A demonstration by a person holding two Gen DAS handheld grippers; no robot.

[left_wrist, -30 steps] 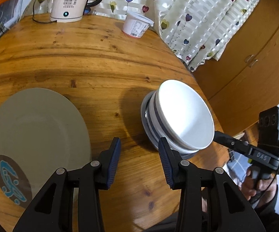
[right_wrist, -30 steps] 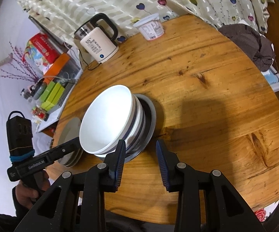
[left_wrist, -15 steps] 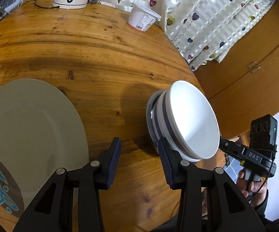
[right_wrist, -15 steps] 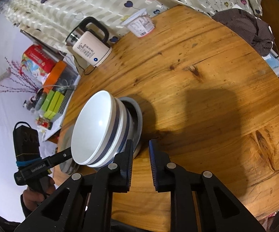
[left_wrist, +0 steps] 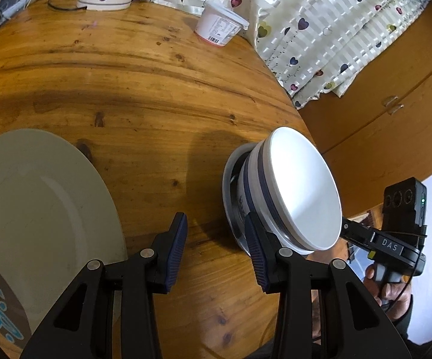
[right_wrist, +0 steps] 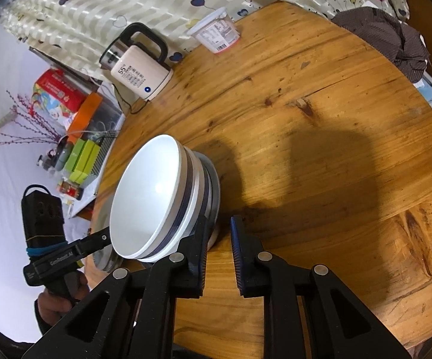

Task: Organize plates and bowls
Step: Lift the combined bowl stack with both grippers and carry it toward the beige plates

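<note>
A stack of white bowls with dark blue bands [left_wrist: 299,191] sits in a shallow metal dish [left_wrist: 230,185] on the round wooden table [left_wrist: 144,89]; it also shows in the right wrist view [right_wrist: 156,197]. A large pale plate [left_wrist: 36,209] lies at the left. My left gripper [left_wrist: 216,248] is open and empty, just left of the stack. My right gripper [right_wrist: 218,248] is empty, its jaws a narrow gap apart, just right of the stack near the dish [right_wrist: 214,185].
A cream electric kettle [right_wrist: 138,74] and a white plastic tub [right_wrist: 216,34] stand at the table's far edge by the heart-print curtain [left_wrist: 320,30]. A dark cloth [right_wrist: 386,36] lies at the far right. Wooden cabinets [left_wrist: 395,119] stand beyond the table.
The right gripper's jaws narrowed, then opened slightly, and it drew back rightward from the bowl stack. The left gripper shifted forward and right; the stack stays put.
</note>
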